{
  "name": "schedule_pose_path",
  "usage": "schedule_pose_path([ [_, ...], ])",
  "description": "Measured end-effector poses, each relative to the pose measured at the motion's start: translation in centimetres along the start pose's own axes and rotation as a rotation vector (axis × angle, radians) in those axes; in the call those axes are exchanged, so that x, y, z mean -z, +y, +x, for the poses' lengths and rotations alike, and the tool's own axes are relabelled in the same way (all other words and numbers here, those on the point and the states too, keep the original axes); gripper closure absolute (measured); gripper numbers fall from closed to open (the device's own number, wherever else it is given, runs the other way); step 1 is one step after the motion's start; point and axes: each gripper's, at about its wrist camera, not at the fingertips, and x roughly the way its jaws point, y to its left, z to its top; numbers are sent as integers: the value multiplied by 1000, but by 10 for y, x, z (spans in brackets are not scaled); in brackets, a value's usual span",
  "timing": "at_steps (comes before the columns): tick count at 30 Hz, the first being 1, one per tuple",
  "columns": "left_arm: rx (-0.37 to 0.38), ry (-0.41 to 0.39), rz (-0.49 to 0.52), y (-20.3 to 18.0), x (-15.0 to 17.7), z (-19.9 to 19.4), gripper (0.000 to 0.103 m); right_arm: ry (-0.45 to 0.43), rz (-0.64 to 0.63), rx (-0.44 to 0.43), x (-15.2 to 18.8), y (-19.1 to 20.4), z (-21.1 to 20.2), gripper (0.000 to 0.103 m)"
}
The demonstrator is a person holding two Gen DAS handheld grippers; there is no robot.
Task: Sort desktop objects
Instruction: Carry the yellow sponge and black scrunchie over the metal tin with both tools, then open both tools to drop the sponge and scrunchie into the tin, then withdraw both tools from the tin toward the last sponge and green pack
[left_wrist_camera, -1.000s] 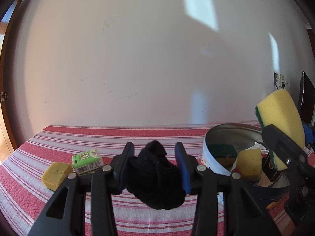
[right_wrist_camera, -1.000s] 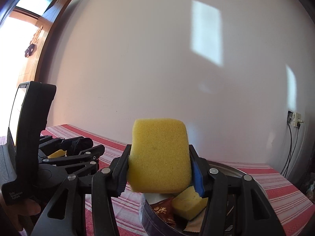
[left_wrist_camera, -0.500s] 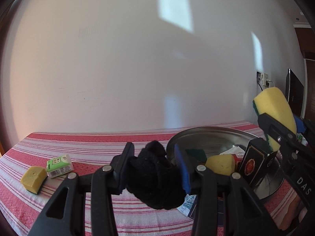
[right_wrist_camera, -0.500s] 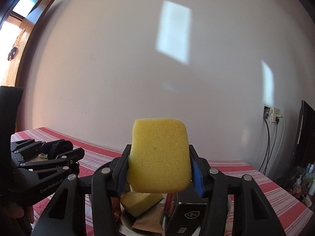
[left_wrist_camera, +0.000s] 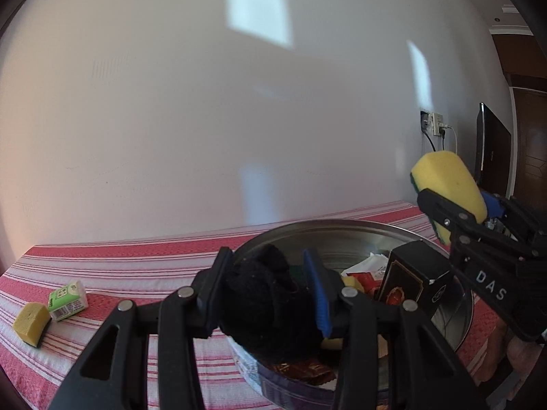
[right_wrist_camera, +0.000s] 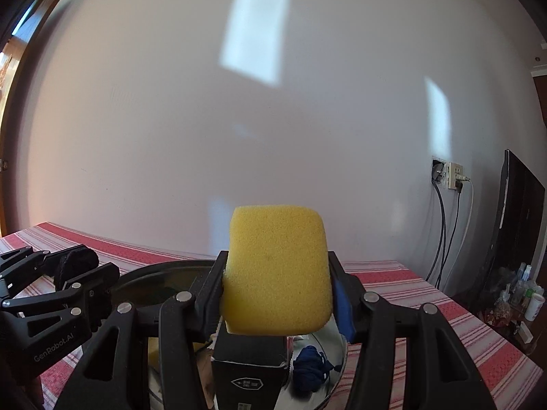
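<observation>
My left gripper (left_wrist_camera: 270, 285) is shut on a black knitted bundle (left_wrist_camera: 266, 304) and holds it over the near rim of a round metal tin (left_wrist_camera: 328, 235). My right gripper (right_wrist_camera: 277, 290) is shut on a yellow sponge (right_wrist_camera: 277, 270) with a green back, also seen in the left wrist view (left_wrist_camera: 448, 188), above the tin's right side. The tin holds a black box (left_wrist_camera: 413, 280), a yellow sponge piece, snack wrappers and a blue cloth (right_wrist_camera: 309, 365). The left gripper with its bundle shows at the left of the right wrist view (right_wrist_camera: 73, 266).
On the red striped tablecloth (left_wrist_camera: 136, 259) at the far left lie a small yellow sponge (left_wrist_camera: 30, 317) and a green carton (left_wrist_camera: 68, 295). A white wall stands behind. A dark monitor (right_wrist_camera: 519, 212), wall socket with cables and small bottles (right_wrist_camera: 526, 294) are at the right.
Both grippers have moved right and closer over the tin, keeping their loads. The small sponge and carton have slid toward the left edge of the left wrist view.
</observation>
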Motion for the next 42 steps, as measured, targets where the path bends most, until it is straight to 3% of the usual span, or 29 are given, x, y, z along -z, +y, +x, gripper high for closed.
schedule_pose_path([
  [9, 9, 64, 26, -33, -1, 21, 61, 129, 56, -12, 11, -28, 36, 47],
  [16, -23, 118, 26, -38, 4, 30, 60, 151, 18, -50, 15, -19, 45, 46],
  [18, -33, 124, 5, -36, 4, 31, 58, 193, 4, -63, 19, -16, 51, 44],
  [19, -40, 123, -5, -35, 5, 31, 47, 206, 6, -77, 20, -15, 52, 39],
  [23, -92, 104, -75, -26, 5, 28, 10, 154, 44, -34, 20, -22, 40, 26],
  [25, -99, 91, -107, -20, 5, 28, 2, 125, 76, -30, 19, -27, 34, 19],
  [31, -99, 70, -90, -21, 6, 27, 1, -16, 127, 25, 11, -35, 5, 1],
  [33, -108, 55, -77, -23, 5, 26, 1, -55, 137, 31, 9, -34, -4, 1],
  [42, -144, 31, -79, -18, 5, 19, 1, -62, 34, 45, 5, -8, -8, 1],
])
